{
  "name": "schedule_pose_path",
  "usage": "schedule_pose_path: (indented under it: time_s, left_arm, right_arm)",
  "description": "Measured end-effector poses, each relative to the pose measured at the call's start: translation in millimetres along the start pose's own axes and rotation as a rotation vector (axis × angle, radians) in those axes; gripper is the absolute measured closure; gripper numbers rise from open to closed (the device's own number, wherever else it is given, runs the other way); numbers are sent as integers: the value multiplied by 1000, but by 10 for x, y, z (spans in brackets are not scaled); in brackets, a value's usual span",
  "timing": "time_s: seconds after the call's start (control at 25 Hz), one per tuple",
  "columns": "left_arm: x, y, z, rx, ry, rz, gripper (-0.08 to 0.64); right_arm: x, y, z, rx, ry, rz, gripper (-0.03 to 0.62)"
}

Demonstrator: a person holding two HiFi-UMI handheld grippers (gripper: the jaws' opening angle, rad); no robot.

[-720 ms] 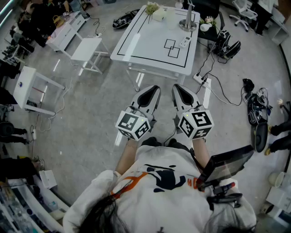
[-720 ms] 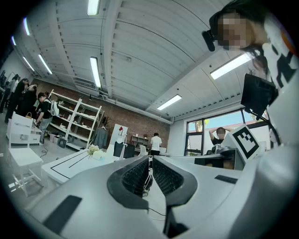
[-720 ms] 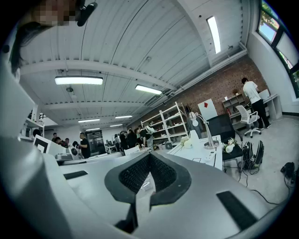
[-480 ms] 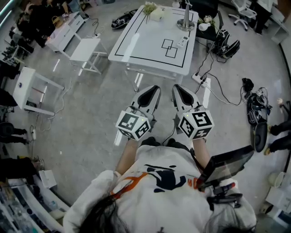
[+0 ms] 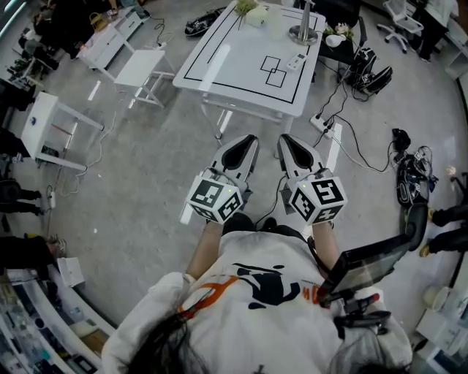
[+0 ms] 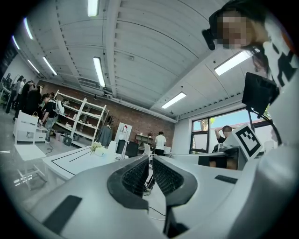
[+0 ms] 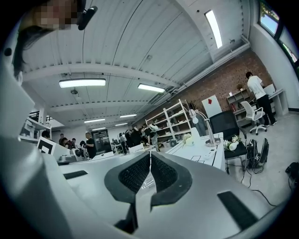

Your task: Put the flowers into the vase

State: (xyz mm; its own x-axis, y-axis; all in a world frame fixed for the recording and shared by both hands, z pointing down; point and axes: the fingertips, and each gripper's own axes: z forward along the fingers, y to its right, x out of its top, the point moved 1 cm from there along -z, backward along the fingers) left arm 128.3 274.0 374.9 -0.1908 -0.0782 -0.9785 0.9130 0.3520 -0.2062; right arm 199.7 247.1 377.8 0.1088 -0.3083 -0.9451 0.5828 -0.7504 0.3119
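Nearest, the left gripper (image 5: pixel 244 143) and right gripper (image 5: pixel 289 143) are held level and side by side at the person's waist. Each has its jaws pressed together on nothing, likely a carrying pose for the approach. Across a stretch of floor stands the white table (image 5: pixel 234 69). The flowers (image 5: pixel 246 6) lie at its far end, well out of reach.

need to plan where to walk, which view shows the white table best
The head view: it looks down on the white table, showing most of its top and the black outline. The left gripper view sees the table only edge-on, low at left; the right gripper view shows just a narrow foreshortened strip at right.
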Motion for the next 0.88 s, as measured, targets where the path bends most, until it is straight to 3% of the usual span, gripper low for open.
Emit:
schedule_pose_path:
  time_s: [0.52,0.88]
  left_arm:
    - [-102,-161,-98,85,-15,-10,540]
    - [-71,-520,208,49,-17,-14,540]
  right_arm:
    - [-171,-4,163,65,-46,13,578]
    - [-147,142,575,45,-53,12,578]
